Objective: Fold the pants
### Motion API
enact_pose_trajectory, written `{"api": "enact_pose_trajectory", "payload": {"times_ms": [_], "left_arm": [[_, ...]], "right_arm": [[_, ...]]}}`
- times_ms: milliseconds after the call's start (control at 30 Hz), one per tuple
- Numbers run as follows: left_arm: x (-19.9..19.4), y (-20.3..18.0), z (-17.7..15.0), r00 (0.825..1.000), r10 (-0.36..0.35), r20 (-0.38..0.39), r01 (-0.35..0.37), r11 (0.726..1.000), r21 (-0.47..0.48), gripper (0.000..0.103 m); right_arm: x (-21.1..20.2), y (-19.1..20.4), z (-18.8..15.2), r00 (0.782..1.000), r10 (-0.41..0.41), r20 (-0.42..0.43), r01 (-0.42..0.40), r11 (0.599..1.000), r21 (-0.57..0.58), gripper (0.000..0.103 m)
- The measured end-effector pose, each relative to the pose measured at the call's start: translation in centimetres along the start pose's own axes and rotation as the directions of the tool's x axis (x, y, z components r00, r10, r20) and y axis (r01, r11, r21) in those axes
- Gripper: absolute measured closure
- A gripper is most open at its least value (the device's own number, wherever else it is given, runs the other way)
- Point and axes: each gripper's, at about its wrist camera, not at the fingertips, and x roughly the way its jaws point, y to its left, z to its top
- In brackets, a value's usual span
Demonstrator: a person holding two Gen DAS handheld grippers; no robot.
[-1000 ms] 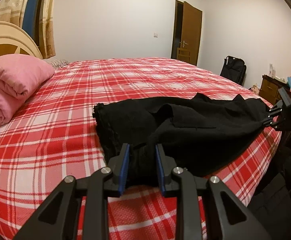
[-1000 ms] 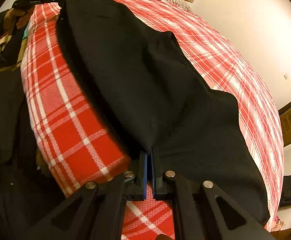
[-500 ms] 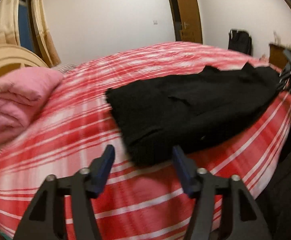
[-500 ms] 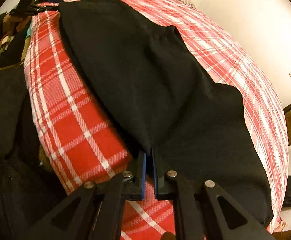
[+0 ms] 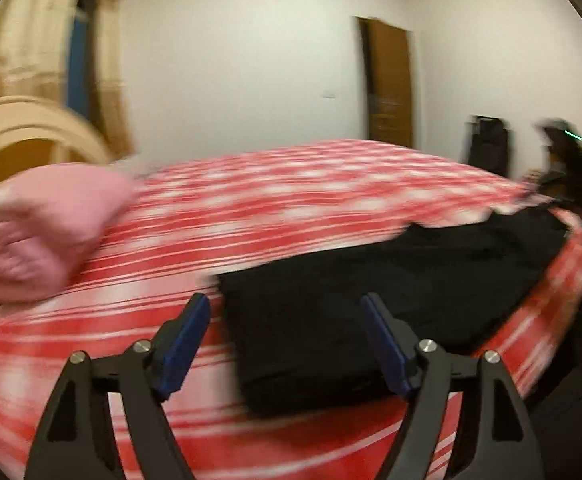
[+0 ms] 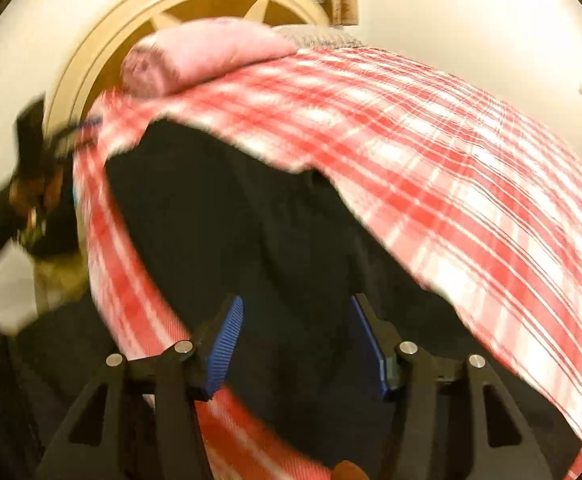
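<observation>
We held the left gripper [image 5: 287,340] and the right gripper [image 6: 297,340] spread wide and empty, while the black pants [image 5: 391,292] lay flat on the red plaid bed [image 5: 291,200], near its edge

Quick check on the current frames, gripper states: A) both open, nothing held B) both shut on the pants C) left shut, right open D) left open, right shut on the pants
A: the left hand-held gripper and the right hand-held gripper both show their blue pads spread wide, with the black pants lying loose on the plaid bed.
</observation>
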Motion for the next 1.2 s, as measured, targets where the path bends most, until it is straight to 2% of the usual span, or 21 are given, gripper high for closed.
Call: {"api": "enact_pose_trajectory", "payload": {"times_ms": [67, 133, 200, 300, 333, 367, 400, 467, 567, 733, 833, 967, 1000, 1033, 1067, 1100, 1200], "left_arm": [[3.0, -3.3, 0.2, 0.996, -0.081, -0.032, 0.082, 0.996, 0.029, 0.023], [4.9, -5.4, -0.1, 0.991, -0.124, -0.05, 0.126, 0.99, 0.055, 0.023], [7.0, -7.4, -0.8, 0.978, -0.18, -0.102, 0.186, 0.981, 0.056, 0.024], [8.3, -9.0, -2.2, 0.953, -0.227, -0.199, 0.244, 0.968, 0.066, 0.025], [8.3, -9.2, -2.7, 0.953, -0.217, -0.214, 0.239, 0.967, 0.086, 0.025], [8.0, -9.7, -3.1, 0.954, -0.199, -0.222, 0.23, 0.965, 0.124, 0.025], [7.8, -9.8, -3.3, 0.953, -0.202, -0.227, 0.236, 0.962, 0.134, 0.023], [7.4, -9.9, -3.4, 0.946, -0.217, -0.239, 0.255, 0.957, 0.137, 0.019], [7.3, -9.7, -3.3, 0.942, -0.229, -0.245, 0.269, 0.953, 0.141, 0.016], [7.2, -10.1, -2.9, 0.944, -0.235, -0.23, 0.267, 0.956, 0.122, 0.015], [6.0, -9.9, -1.8, 0.955, -0.247, -0.163, 0.263, 0.961, 0.086, 0.015], [4.7, -9.2, -0.9, 0.978, -0.177, -0.114, 0.188, 0.977, 0.102, 0.015], [4.4, -8.8, -1.0, 0.982, -0.154, -0.113, 0.166, 0.98, 0.108, 0.015], [4.1, -8.2, -1.1, 0.987, -0.119, -0.11, 0.131, 0.985, 0.114, 0.015], [3.9, -7.4, -1.4, 0.99, -0.086, -0.109, 0.098, 0.989, 0.111, 0.015], [3.6, -6.3, -1.6, 0.992, -0.05, -0.116, 0.061, 0.994, 0.095, 0.015], [3.0, -2.8, -2.2, 0.989, 0.079, -0.127, -0.075, 0.997, 0.036, 0.015]], "right_arm": [[3.3, -3.6, 3.0, 0.999, 0.031, -0.006, -0.031, 0.994, 0.108, 0.047], [6.3, -6.6, 5.0, 0.998, 0.061, 0.002, -0.06, 0.98, 0.19, 0.047], [9.1, -8.2, 6.8, 0.995, 0.104, 0.002, -0.101, 0.963, 0.248, 0.049], [13.4, -9.6, 8.6, 0.981, 0.19, -0.025, -0.169, 0.92, 0.353, 0.063], [15.1, -10.0, 9.0, 0.977, 0.206, -0.05, -0.173, 0.91, 0.377, 0.071], [16.4, -10.3, 9.1, 0.973, 0.218, -0.075, -0.172, 0.902, 0.395, 0.082], [17.7, -10.5, 9.2, 0.971, 0.214, -0.105, -0.155, 0.902, 0.402, 0.087], [19.7, -11.0, 9.6, 0.982, 0.111, -0.155, -0.042, 0.92, 0.389, 0.094], [20.6, -12.1, 10.1, 0.982, 0.13, -0.139, -0.057, 0.898, 0.436, 0.094], [19.2, -11.3, 10.2, 0.986, 0.098, -0.132, -0.042, 0.926, 0.374, 0.093], [16.2, -11.2, 9.3, 0.993, 0.077, -0.092, -0.039, 0.934, 0.354, 0.093], [11.5, -7.3, 7.4, 0.996, 0.064, -0.062, -0.05, 0.978, 0.2, 0.092], [10.2, -5.1, 6.3, 0.996, 0.073, -0.059, -0.065, 0.99, 0.123, 0.088], [9.3, -3.1, 5.2, 0.995, 0.078, -0.06, -0.075, 0.996, 0.052, 0.074], [8.8, -1.7, 4.3, 0.995, 0.077, -0.058, -0.077, 0.997, 0.002, 0.054], [8.0, 0.6, 2.7, 0.995, 0.08, -0.051, -0.084, 0.994, -0.073, 0.048], [7.3, 4.8, -0.4, 0.995, 0.088, -0.044, -0.095, 0.976, -0.194, 0.047]]}}
